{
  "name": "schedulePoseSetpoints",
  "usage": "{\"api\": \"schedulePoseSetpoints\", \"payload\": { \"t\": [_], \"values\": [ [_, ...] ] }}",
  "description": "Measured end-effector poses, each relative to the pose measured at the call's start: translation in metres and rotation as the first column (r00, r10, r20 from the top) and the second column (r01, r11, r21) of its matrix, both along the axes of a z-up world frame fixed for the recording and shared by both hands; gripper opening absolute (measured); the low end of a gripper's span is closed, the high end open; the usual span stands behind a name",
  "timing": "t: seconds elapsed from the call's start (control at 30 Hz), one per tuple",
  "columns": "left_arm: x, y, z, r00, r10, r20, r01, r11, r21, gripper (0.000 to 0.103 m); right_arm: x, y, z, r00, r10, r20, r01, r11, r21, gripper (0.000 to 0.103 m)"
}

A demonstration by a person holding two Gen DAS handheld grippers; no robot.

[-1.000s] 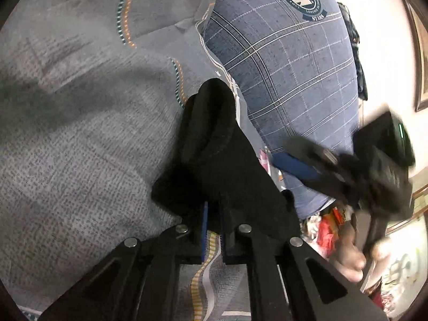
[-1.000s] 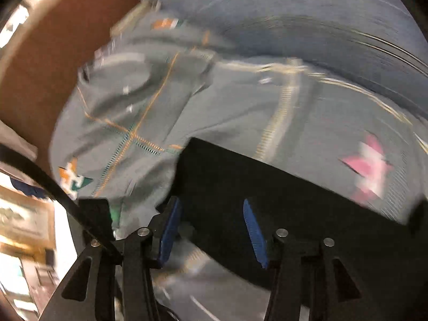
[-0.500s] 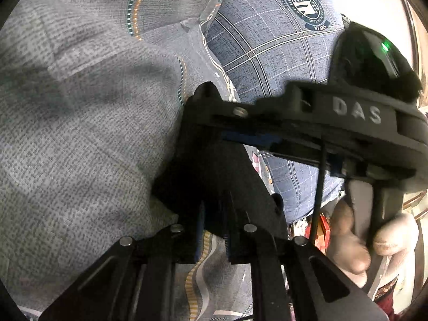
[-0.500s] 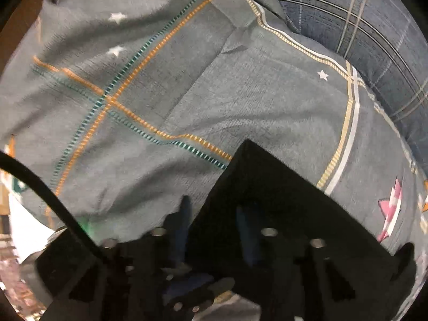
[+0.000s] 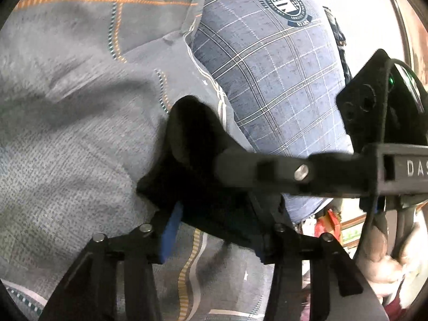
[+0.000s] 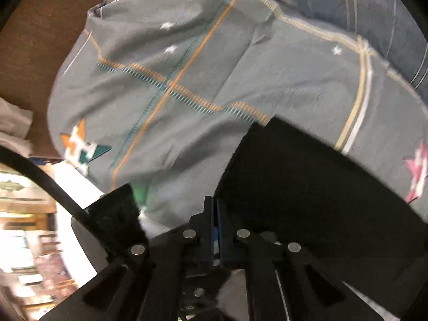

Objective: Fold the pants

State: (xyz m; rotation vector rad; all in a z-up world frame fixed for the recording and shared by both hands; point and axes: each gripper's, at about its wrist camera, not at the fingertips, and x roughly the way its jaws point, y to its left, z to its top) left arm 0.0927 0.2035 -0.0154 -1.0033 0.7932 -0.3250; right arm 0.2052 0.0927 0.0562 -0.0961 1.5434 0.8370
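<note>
Mostly the bedsheet [image 5: 67,139] fills both views, grey with orange and teal stitched lines and, in the right wrist view, star patches at 9 and 3 o'clock. A blue plaid pillow [image 5: 270,80] with a round crest lies at 1 o'clock in the left wrist view, touching the sheet's edge. The pants [image 5: 195,160], black and bunched, sit on the sheet at the centre of the left view; in the right view the same black cloth [image 6: 307,182] spreads from centre toward 4 o'clock. The left gripper [image 5: 214,235] has its fingers apart, with the black fabric lying between them, and blue padding shows on the left finger at 7 o'clock. The right gripper [image 6: 215,227] has its fingers pressed together at the cloth's edge; whether fabric is pinched between them I cannot tell. Its body [image 5: 347,171] also crosses the left view from 3 o'clock, reaching the pants.
</note>
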Motion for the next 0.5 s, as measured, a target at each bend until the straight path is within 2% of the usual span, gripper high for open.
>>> {"api": "schedulePoseSetpoints", "payload": {
  "t": [0.03,0.1,0.23,0.3,0.37,0.4,0.47,0.5],
  "values": [
    [0.001,0.0,0.0,1.0,0.002,0.0,-0.002,1.0,0.006,0.046,-0.002,0.01,-0.002,1.0,0.004,-0.012,-0.004,1.0,-0.005,0.003],
    [0.003,-0.002,-0.001,1.0,0.008,-0.015,-0.008,0.999,0.034,0.038,-0.003,0.014,-0.019,0.998,0.015,-0.053,-0.016,0.999,-0.028,0.003],
    [0.007,0.0,-0.005,1.0,0.023,-0.005,-0.023,0.999,0.048,0.028,0.006,0.016,-0.034,0.993,0.01,-0.121,-0.011,1.0,-0.003,0.006],
    [0.012,0.003,-0.012,0.999,0.023,-0.032,-0.022,0.999,0.023,0.011,0.01,0.017,-0.037,0.984,0.028,-0.176,-0.025,1.0,0.019,0.01],
    [0.012,0.011,-0.024,0.999,0.023,-0.043,-0.027,0.997,-0.072,0.01,0.012,0.013,-0.032,0.984,0.024,-0.176,-0.021,1.0,0.018,0.02],
    [0.012,0.013,-0.024,0.999,0.02,-0.043,-0.024,0.996,-0.085,0.009,0.013,0.013,-0.024,0.987,0.031,-0.16,-0.027,0.999,0.03,0.024],
    [0.012,0.011,-0.022,0.999,0.017,-0.042,-0.02,0.997,-0.073,0.009,0.015,0.021,-0.008,0.995,0.032,-0.096,-0.029,0.999,0.032,0.052],
    [0.012,0.009,-0.02,0.999,0.016,-0.041,-0.019,0.998,-0.058,0.009,0.016,0.021,-0.001,0.999,0.024,-0.048,-0.024,1.0,0.017,0.056]
  ]
}}
